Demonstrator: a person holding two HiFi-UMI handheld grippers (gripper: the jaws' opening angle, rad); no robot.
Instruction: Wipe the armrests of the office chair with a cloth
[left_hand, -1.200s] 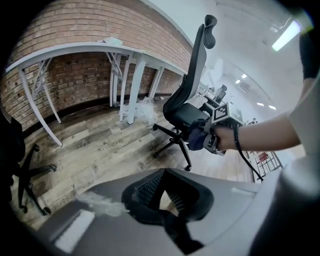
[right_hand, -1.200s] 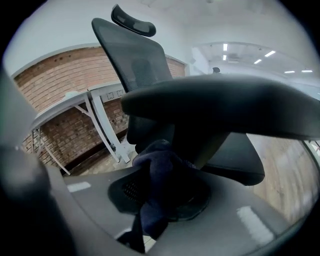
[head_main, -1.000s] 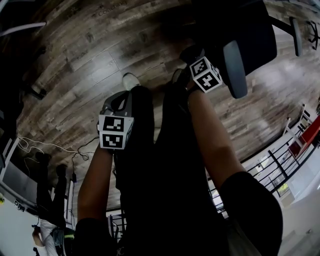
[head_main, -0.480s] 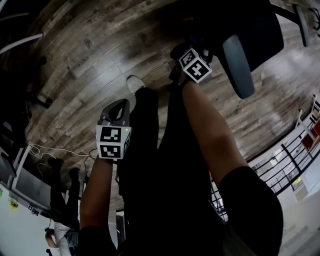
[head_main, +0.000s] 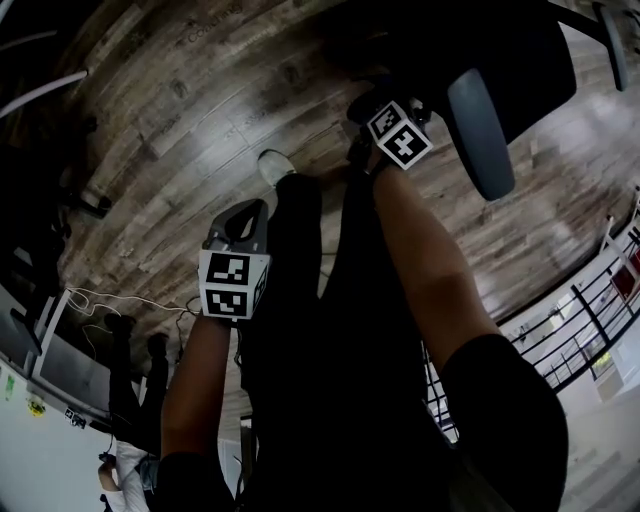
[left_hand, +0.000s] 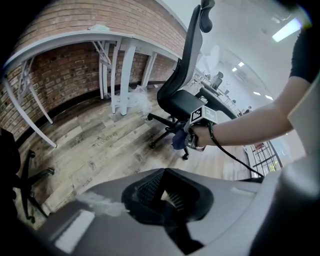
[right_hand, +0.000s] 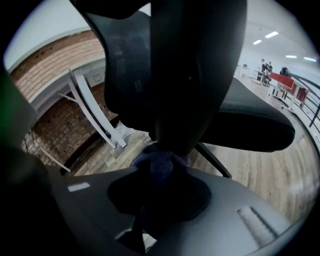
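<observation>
The black office chair (head_main: 500, 55) stands at the top right of the head view, its grey armrest (head_main: 478, 128) nearest me. My right gripper (head_main: 364, 104) reaches toward the chair left of that armrest, shut on a dark blue cloth (right_hand: 159, 161). The cloth presses against a dark, blurred chair part (right_hand: 195, 75) that I cannot identify. The left gripper view shows the chair (left_hand: 184, 85) from the side, with the cloth (left_hand: 179, 141) bunched below seat level. My left gripper (head_main: 247, 208) hangs apart over the floor, its ribbed pads (left_hand: 150, 187) closed together with nothing between them.
The floor is wood plank (head_main: 190, 110). A white desk frame (left_hand: 117, 65) stands against a brick wall (left_hand: 60, 75) behind the chair. Another chair's base (left_hand: 27, 185) sits at the left. A black railing (head_main: 580, 320) runs at the right, and cables (head_main: 110, 297) lie on the floor.
My right gripper has shifted slightly up and left toward the chair with the cloth. The left gripper has barely moved; the head view drifted a little.
</observation>
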